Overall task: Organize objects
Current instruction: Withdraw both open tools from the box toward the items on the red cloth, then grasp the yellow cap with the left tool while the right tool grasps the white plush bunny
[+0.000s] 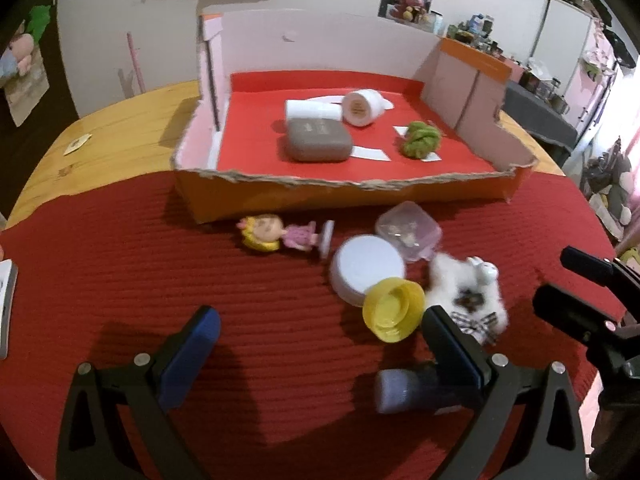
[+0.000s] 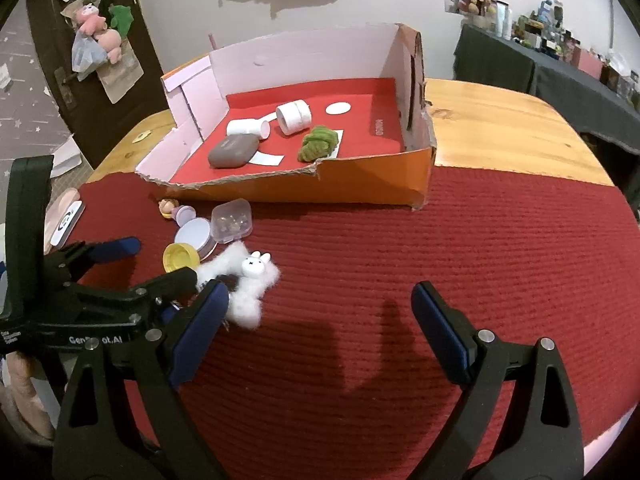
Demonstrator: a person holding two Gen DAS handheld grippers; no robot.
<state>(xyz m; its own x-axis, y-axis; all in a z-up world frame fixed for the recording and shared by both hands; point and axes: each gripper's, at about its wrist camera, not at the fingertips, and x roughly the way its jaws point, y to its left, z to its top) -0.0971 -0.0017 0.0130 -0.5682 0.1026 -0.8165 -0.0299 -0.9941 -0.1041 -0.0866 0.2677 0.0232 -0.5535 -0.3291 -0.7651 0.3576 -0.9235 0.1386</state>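
Observation:
An open cardboard box [image 1: 352, 190] [image 2: 360, 184] with a red floor holds a grey case [image 1: 318, 140] [image 2: 234, 152], two white tubs [image 1: 360, 107] [image 2: 294, 117] and a green ball [image 1: 422, 139] [image 2: 318, 143]. In front of it on the red mat lie a doll [image 1: 272, 234] [image 2: 170, 207], a white jar [image 1: 366, 266] [image 2: 196, 236], a clear box [image 1: 408, 230] [image 2: 232, 222], a yellow cap [image 1: 394, 308] [image 2: 180, 257], a fluffy white rabbit toy [image 1: 468, 292] [image 2: 250, 280] and a grey cylinder [image 1: 404, 390]. My left gripper [image 1: 320, 344] [image 2: 154, 262] is open just before the cap. My right gripper [image 2: 320, 320] [image 1: 560, 284] is open over bare mat, right of the rabbit.
The red mat [image 2: 460, 240] covers the front of a wooden table [image 2: 500, 128]. A white card [image 1: 6, 304] lies at the mat's left edge. Shelves and a dark-covered table [image 2: 560, 68] stand at the far right.

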